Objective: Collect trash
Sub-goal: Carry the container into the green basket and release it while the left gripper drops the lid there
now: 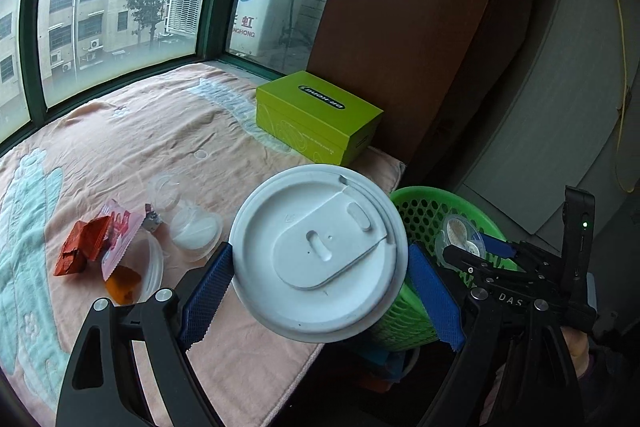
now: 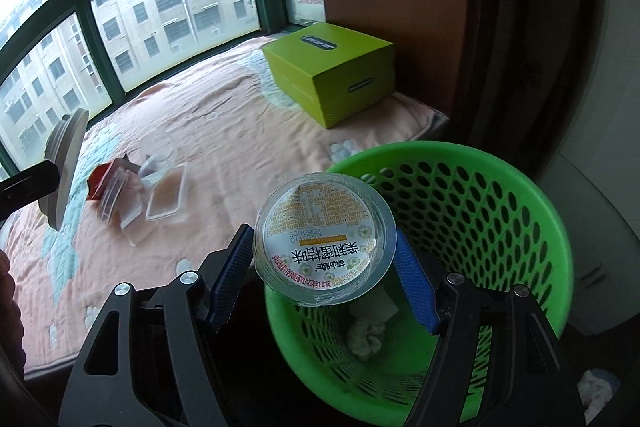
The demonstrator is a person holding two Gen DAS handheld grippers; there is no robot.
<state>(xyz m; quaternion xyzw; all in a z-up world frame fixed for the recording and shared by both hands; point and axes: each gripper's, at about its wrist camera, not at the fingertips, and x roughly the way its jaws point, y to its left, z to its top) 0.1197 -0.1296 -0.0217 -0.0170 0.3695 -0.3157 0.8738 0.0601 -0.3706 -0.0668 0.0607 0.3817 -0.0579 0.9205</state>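
Observation:
My left gripper (image 1: 320,267) is shut on a white lidded cup (image 1: 320,251), held above the bed's near edge beside the green mesh bin (image 1: 404,319). The cup also shows in the right wrist view (image 2: 66,163). My right gripper (image 2: 324,247) is shut on a clear plastic cup with a printed foil seal (image 2: 324,219), held over the near-left rim of the bin (image 2: 500,227). The right gripper also shows in the left wrist view (image 1: 476,251). Crumpled tissue (image 2: 366,333) lies in the bin's bottom.
On the pink blanket (image 1: 140,131) lies a pile of trash: an orange-red wrapper (image 1: 82,243), a pink packet (image 1: 118,235), clear cups and lids (image 1: 196,231), a clear tray (image 2: 166,197). A lime-green box (image 1: 316,115) stands at the bed's far right, against a brown board (image 1: 400,27).

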